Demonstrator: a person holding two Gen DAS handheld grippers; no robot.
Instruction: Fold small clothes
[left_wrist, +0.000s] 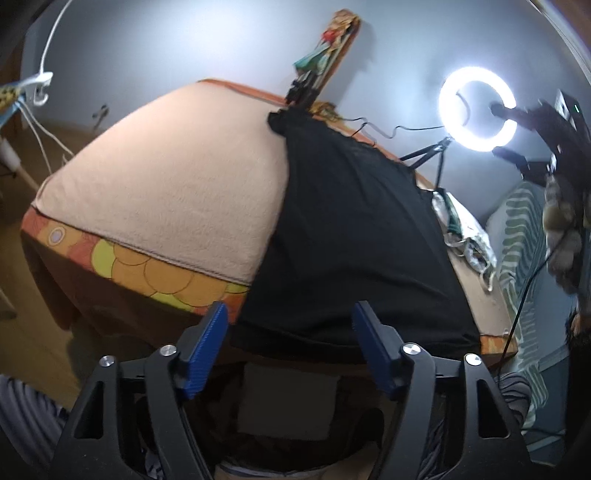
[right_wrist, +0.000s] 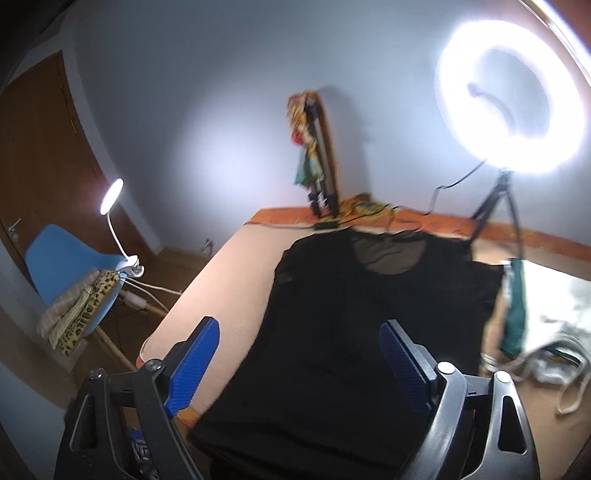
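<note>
A black top (left_wrist: 351, 229) lies spread flat on the right half of a table covered with a pale beige towel (left_wrist: 173, 192). Its hem hangs a little over the near edge. In the right wrist view the black top (right_wrist: 362, 325) shows its sheer neckline at the far end. My left gripper (left_wrist: 290, 314) is open and empty, just in front of the hem at the table's near edge. My right gripper (right_wrist: 299, 334) is open and empty, above the top's lower half. The right gripper also shows at the far right of the left wrist view (left_wrist: 517, 129), near the ring light.
A lit ring light (right_wrist: 511, 96) on a tripod stands at the table's far right. A phone stand with colourful cloth (right_wrist: 314, 155) stands at the far edge. Other clothes (right_wrist: 546, 317) lie at the right. A blue chair (right_wrist: 70, 258) with folded clothes and a clip lamp stands left.
</note>
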